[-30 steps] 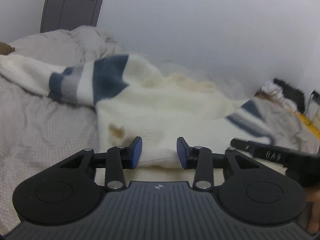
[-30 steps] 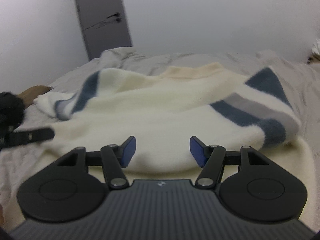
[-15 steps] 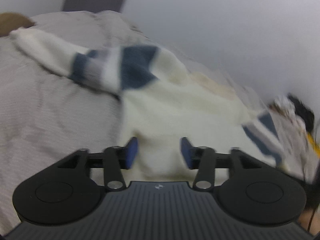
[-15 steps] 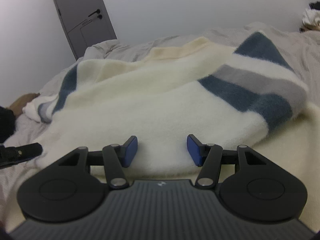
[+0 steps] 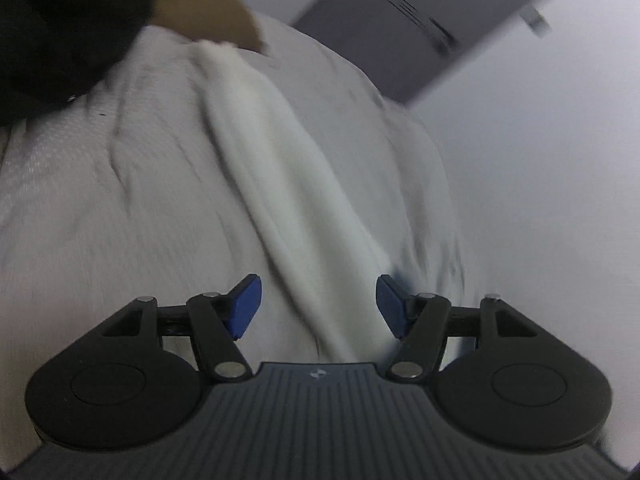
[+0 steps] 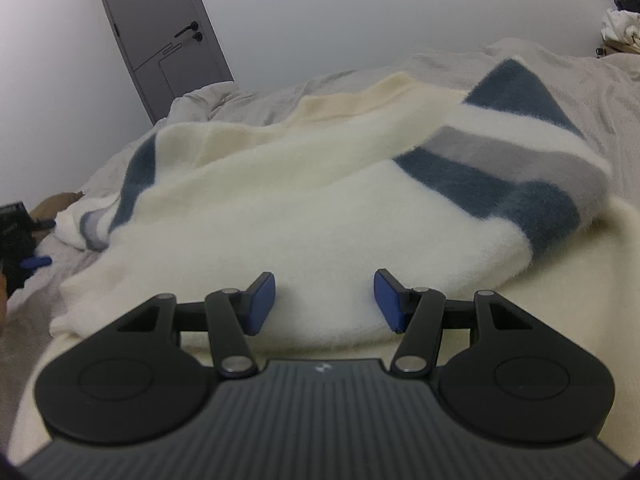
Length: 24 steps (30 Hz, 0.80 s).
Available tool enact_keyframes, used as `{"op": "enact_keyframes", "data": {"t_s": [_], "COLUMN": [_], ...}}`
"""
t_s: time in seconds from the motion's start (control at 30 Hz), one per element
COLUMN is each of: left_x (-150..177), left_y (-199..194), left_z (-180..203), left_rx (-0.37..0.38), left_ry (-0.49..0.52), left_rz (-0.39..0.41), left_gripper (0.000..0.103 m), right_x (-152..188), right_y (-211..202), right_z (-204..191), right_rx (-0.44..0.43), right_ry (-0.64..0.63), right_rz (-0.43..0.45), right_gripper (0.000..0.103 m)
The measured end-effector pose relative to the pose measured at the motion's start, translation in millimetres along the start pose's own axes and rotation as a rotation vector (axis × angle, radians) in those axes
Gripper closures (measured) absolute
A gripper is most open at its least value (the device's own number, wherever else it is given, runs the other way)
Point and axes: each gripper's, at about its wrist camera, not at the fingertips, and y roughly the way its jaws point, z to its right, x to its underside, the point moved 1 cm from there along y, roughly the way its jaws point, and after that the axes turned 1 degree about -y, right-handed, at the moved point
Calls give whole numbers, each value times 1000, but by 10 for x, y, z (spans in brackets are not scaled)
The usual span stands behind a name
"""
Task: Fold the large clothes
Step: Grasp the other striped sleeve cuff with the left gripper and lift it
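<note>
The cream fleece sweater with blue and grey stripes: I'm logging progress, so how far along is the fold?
Done: one striped sleeve lies folded over the cream fleece sweater. In hand: nothing; the left gripper is opening over the outstretched cream sleeve, the right gripper open. Left: that sleeve and the body fold.

We are looking at a large fluffy cream sweater [image 6: 304, 208] lying spread across the bed, its body rumpled and partly doubled over itself. Its right sleeve [image 6: 516, 160], banded in navy, grey and white, is lying folded inward over the body, while the other striped sleeve [image 6: 100, 220] is trailing off toward the left edge. In the left wrist view we are seeing that sleeve's plain cream end [image 5: 288, 184], blurred, stretching away in a long creased strip.
</note>
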Motion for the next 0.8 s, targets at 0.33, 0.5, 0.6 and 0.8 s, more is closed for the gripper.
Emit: {"op": "enact_keyframes", "data": {"t_s": [0.33,0.5,0.6,0.8], "left_x": [-692,-933,-1058,-1365], "left_y": [712,963,1118,1355], "left_z": [-462,-546,-552,-564], "left_rx": [-5,4,-10,-60], "left_ry": [-188,-188,-179,-124], "left_rz": [91,146,156,171], "left_gripper": [35,36,36,43], "right_x": [-74,-108,-141,-180], "right_y": [253,346,382,449], "right_z": [-174,-200,-226,-292], "right_rx": [88,114,131,164], "right_ry": [-42,-45,-44,-50], "right_rz": [-18,-14,-22,-31], "right_gripper": [43,43,43,43]}}
